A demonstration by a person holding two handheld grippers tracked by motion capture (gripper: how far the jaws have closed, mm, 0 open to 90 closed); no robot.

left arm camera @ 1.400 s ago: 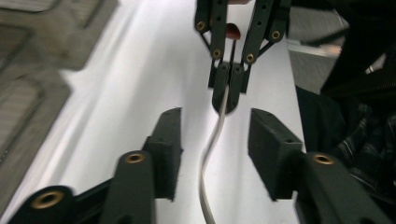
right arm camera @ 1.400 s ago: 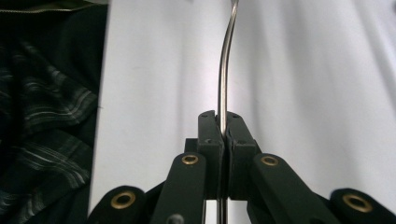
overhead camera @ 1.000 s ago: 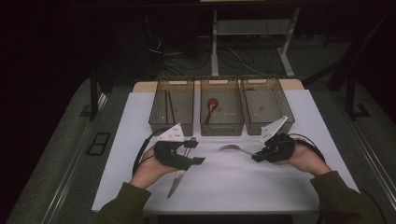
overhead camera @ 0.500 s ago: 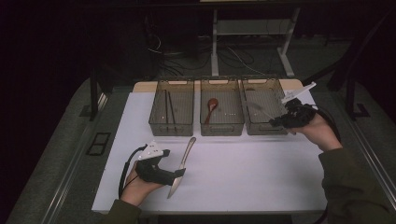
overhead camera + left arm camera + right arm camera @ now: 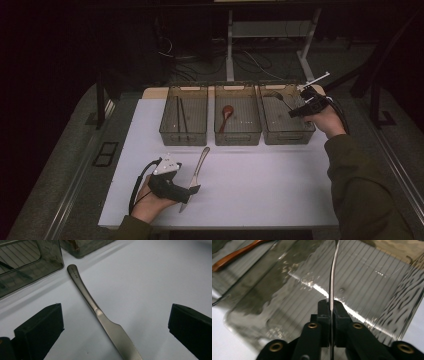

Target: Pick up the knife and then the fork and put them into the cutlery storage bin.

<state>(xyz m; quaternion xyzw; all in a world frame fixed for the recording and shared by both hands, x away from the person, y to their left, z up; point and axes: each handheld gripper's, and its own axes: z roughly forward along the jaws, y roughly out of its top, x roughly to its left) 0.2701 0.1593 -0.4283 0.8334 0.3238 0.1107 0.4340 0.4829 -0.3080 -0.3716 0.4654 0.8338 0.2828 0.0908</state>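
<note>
Steel fork pinched in my right claw over right bin | lower before release | left claw wide astride knife on desk

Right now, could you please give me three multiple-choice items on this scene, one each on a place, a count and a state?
1. Where does the wooden spoon lie?
A) left bin
B) on the table
C) middle bin

2. How many clear bins stand on the table?
A) three
B) two
C) four

3. How are the left gripper fingers set?
A) shut on the knife
B) open around the knife
C) shut on nothing

Answers:
1 C, the spoon rests inside the middle bin.
2 A, three bins stand in a row.
3 B, the fingers have just been opening and stand wide, with the knife lying free between them.
</note>
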